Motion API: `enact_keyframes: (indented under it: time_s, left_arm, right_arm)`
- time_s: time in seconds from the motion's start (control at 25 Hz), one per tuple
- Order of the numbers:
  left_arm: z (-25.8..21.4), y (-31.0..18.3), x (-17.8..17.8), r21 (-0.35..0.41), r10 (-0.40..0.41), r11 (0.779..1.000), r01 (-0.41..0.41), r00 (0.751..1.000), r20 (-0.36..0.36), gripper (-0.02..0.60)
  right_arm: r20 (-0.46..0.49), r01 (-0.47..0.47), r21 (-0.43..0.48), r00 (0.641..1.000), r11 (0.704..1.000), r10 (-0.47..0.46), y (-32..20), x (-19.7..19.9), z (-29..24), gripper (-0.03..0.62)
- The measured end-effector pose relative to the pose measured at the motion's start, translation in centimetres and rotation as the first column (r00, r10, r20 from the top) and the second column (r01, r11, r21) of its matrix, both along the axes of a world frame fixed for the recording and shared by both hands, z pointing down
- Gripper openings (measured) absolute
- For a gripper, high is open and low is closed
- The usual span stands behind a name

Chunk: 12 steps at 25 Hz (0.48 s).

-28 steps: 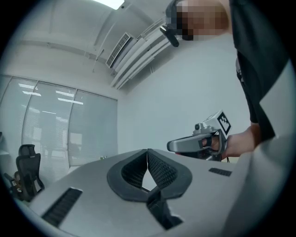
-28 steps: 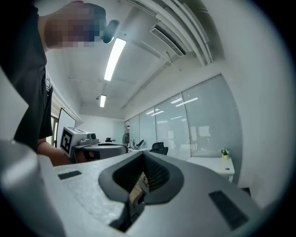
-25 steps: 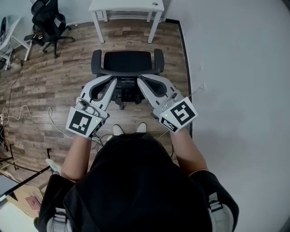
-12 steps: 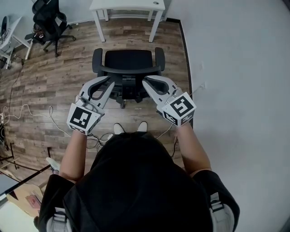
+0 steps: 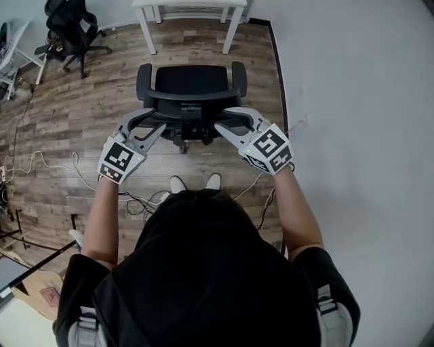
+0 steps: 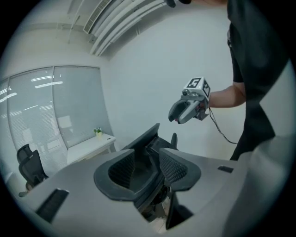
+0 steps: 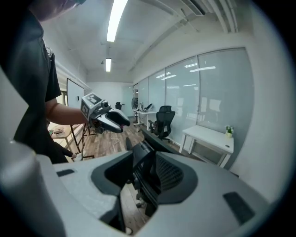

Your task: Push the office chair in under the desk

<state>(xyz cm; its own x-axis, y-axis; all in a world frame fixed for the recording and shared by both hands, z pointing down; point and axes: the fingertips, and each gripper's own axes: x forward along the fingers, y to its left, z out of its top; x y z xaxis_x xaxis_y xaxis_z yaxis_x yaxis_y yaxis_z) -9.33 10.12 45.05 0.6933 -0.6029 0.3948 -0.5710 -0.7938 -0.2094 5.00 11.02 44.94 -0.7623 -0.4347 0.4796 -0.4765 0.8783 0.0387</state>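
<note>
The black office chair (image 5: 190, 80) stands on the wood floor with its seat toward the white desk (image 5: 190, 5) at the top of the head view. Its backrest (image 5: 193, 105) faces me. My left gripper (image 5: 154, 120) reaches to the backrest's left end and my right gripper (image 5: 222, 119) to its right end. Both have just been opening their jaws. In the left gripper view the backrest (image 6: 147, 139) shows in the gap of the left gripper (image 6: 143, 172). The right gripper (image 7: 138, 178) likewise frames the backrest (image 7: 144, 155). No pad presses on it.
A second black chair (image 5: 71, 30) stands at the far left beside another white table (image 5: 10, 47). Cables (image 5: 41, 168) trail over the floor at the left. A white wall (image 5: 352, 101) runs along the right. The person's feet (image 5: 194, 182) are just behind the chair.
Both grippers have moved forward and down to the chair's backrest. Their jaws have gone from shut to open.
</note>
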Motion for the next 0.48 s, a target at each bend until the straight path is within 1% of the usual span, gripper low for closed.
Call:
enact_keyframes:
  time_s: [0.12,0.24,0.32,0.4,0.48]
  left_arm:
    - [2.3,-0.3,0.0,-0.031,0.032,0.999,-0.03,0.996,0.085,0.187]
    - [5.0,-0.1,0.0,-0.073,0.083,0.995,-0.071,0.98,0.181,0.215]
    - [7.1,0.2,-0.1,-0.107,0.134,0.988,-0.109,0.955,0.263,0.23]
    - [8.8,0.2,-0.2,-0.124,0.177,0.982,-0.142,0.921,0.346,0.23]
    - [10.3,0.2,-0.5,-0.136,0.208,0.977,-0.166,0.884,0.418,0.23]
  right_arm:
    - [-0.07,0.058,-0.039,0.996,0.998,-0.061,0.2,0.0,2.2,0.192]
    - [-0.148,0.1,-0.068,0.983,0.993,-0.109,0.3,0.1,4.2,0.222]
    - [-0.208,0.119,-0.08,0.969,0.99,-0.134,0.1,0.3,5.5,0.229]
    - [-0.277,0.137,-0.093,0.948,0.986,-0.157,-0.2,0.6,6.8,0.229]
    - [-0.354,0.159,-0.11,0.916,0.981,-0.188,-0.4,0.9,8.3,0.229]
